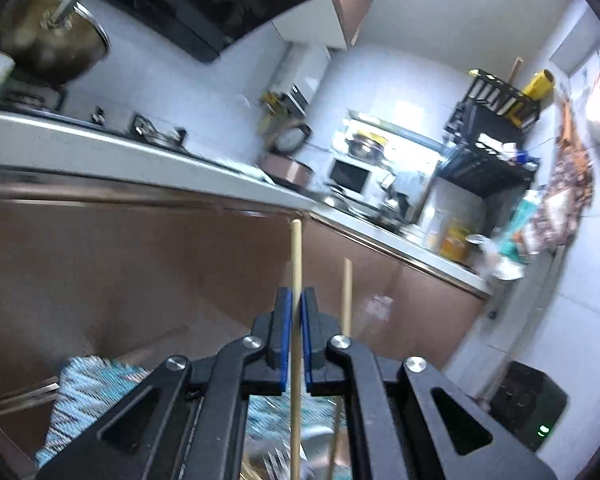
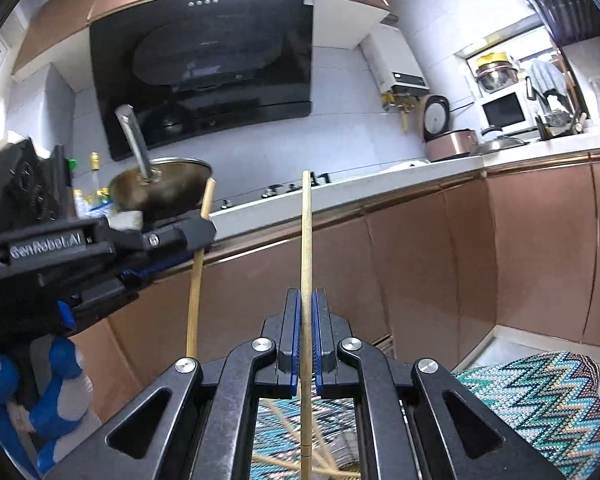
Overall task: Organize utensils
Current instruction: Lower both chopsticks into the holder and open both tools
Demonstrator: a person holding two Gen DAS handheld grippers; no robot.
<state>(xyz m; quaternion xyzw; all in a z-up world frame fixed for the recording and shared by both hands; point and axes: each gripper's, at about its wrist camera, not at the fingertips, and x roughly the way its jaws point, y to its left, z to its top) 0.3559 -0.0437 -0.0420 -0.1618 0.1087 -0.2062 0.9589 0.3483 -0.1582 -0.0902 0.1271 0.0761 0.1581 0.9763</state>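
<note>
My left gripper (image 1: 296, 304) had its jaws closed on one chopstick (image 1: 296, 256), which stood upright between the blue pads, its top rising in front of the brown cabinet doors (image 1: 140, 272). My right gripper (image 2: 307, 306) likewise clamped a second chopstick (image 2: 306, 232), also upright, its tip level with the bench (image 2: 380, 184) edge. In the right wrist view, the left gripper (image 2: 196, 236) sat to the left, near the right one. Below both grippers lay a zigzag-patterned cloth (image 2: 540, 400) carrying more chopsticks (image 2: 284, 462). A wok (image 2: 160, 188) stood on the bench under the black hood (image 2: 204, 72).
</note>
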